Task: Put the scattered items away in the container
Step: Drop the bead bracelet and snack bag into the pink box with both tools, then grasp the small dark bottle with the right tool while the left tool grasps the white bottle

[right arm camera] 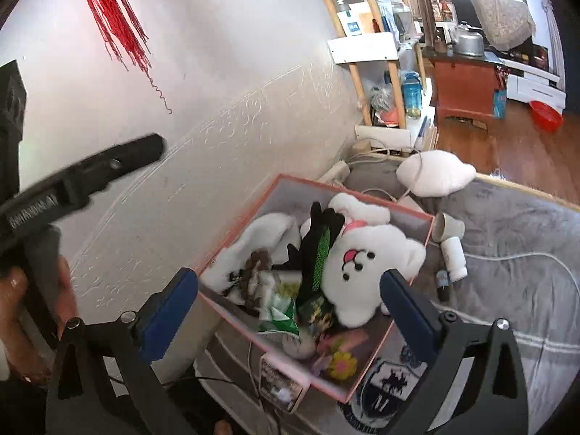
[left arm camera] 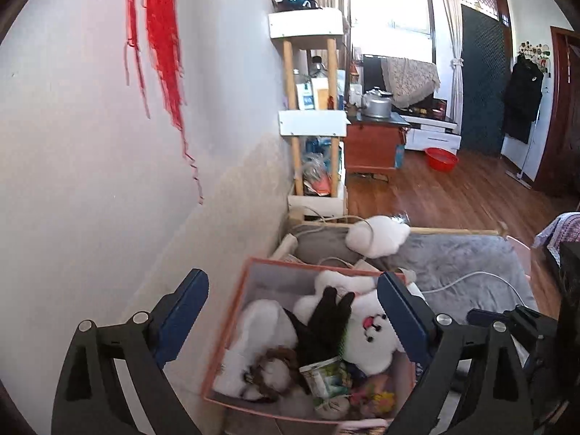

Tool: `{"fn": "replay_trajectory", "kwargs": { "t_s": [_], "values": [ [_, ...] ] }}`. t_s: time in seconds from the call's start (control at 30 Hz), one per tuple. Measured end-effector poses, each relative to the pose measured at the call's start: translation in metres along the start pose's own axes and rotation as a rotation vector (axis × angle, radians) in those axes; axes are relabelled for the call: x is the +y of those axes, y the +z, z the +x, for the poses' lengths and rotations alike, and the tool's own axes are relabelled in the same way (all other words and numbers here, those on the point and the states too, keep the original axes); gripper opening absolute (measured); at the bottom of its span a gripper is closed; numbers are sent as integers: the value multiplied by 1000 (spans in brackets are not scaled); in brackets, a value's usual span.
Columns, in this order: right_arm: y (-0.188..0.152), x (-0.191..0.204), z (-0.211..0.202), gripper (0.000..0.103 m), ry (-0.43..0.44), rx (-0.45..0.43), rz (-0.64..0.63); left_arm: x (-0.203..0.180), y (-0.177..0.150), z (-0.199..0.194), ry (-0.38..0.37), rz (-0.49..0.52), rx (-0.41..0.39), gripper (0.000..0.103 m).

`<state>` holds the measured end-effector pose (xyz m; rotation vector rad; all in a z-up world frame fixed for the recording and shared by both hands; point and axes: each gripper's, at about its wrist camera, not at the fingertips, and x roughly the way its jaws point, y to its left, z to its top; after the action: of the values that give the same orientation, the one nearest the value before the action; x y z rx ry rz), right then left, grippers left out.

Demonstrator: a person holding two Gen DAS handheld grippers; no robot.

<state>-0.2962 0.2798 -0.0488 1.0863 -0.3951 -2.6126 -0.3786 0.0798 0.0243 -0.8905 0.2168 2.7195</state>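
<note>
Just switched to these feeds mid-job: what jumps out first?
The pink box against the wall, stuffed with toys: a white plush bunny on top, a black glove beside it. A white cloud pillow lies beyond it on the grey blanket, with small bottles just outside the box. Red tassels hang on the wall.

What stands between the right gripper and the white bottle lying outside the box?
Nothing visible. The white bottle lies on the grey blanket just past the pink box's right wall, beside a paper cup; the open right gripper holds nothing.
</note>
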Motion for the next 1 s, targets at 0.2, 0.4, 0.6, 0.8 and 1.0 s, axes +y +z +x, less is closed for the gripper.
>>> {"fn": "replay_trajectory", "kwargs": {
  "t_s": [0.2,0.4,0.6,0.8,1.0],
  "values": [
    [-21,-102,23,76,-185,27,87,-20,-19,48,-109,-18,109,96],
    [-62,-194,114,65,-253,212,166,-80,-40,111,-143,41,225,96],
    [-74,-246,197,56,-243,270,221,-113,-45,153,-145,58,288,96],
    [-99,-262,173,23,-141,235,324,-155,-32,162,-186,11,304,96],
    [-154,-275,42,23,-119,178,353,-233,-41,169,-241,-52,386,96]
  ]
}}
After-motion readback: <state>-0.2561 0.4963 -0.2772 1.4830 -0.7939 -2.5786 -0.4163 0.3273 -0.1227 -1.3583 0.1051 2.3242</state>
